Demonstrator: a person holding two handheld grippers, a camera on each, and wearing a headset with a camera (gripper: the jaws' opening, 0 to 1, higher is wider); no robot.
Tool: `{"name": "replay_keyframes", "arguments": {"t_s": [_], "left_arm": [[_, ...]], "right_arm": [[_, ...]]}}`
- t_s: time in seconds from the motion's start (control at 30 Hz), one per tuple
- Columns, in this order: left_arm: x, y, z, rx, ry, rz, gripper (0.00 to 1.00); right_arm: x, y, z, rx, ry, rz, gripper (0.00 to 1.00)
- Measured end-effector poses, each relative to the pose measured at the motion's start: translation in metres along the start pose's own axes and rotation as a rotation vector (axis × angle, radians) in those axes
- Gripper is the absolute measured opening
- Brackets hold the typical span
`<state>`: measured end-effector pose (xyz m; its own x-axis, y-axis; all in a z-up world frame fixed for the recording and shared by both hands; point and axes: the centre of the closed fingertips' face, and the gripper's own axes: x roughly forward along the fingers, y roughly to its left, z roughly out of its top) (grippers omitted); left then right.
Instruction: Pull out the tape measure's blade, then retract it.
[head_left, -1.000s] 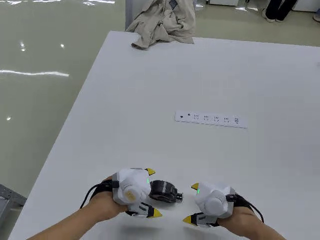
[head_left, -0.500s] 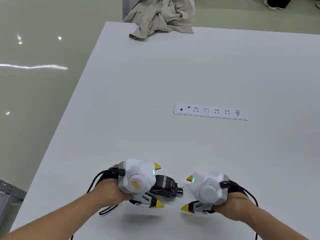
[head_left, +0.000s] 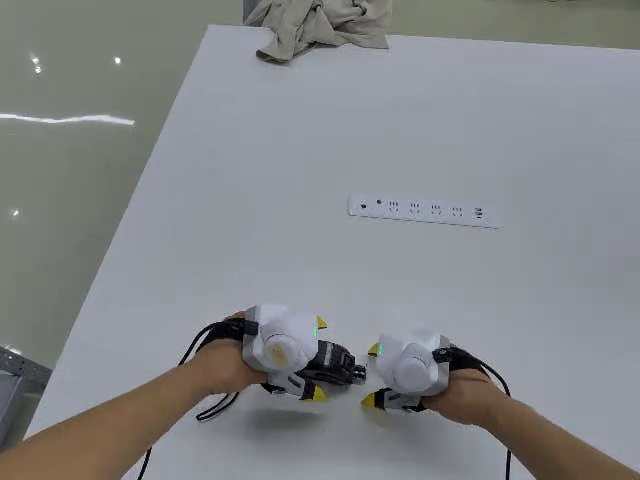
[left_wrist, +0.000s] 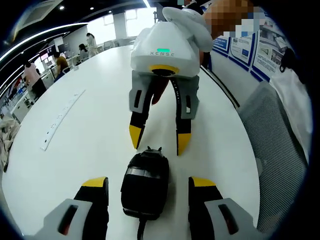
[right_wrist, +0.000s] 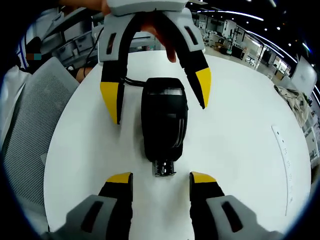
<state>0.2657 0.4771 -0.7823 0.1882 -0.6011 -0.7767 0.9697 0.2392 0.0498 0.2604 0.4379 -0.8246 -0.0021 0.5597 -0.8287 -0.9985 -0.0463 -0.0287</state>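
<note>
Head view, lower centre: black tape measure (head_left: 336, 363) lies on the white table (head_left: 300, 150) between left gripper (head_left: 319, 358) and right gripper (head_left: 370, 375), seemingly untouched. Left gripper view: jaws spread wide, flanking the case without contact. Right gripper view: jaws apart, blade tip just ahead.
</note>
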Motion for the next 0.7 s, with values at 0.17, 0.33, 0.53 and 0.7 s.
{"name": "replay_keyframes", "arguments": {"t_s": [0.17, 0.33, 0.53, 0.7], "left_arm": [[0.0027, 0.0004, -0.0037, 0.022, 0.019, -0.019, 0.58], [0.0039, 0.0035, -0.0028, 0.030, 0.026, -0.022, 0.54], [0.0062, 0.0029, -0.0024, 0.045, 0.034, -0.034, 0.50], [0.0089, 0.0016, -0.0031, 0.070, 0.048, -0.040, 0.46]], "right_arm": [[0.0030, -0.0019, 0.0025, -0.010, -0.006, 0.005, 0.42], [0.0055, -0.0027, 0.0024, -0.013, -0.007, 0.011, 0.42], [0.0056, -0.0031, 0.0037, -0.024, -0.013, 0.018, 0.40], [0.0057, -0.0025, 0.0047, -0.029, -0.017, 0.022, 0.37]]}}
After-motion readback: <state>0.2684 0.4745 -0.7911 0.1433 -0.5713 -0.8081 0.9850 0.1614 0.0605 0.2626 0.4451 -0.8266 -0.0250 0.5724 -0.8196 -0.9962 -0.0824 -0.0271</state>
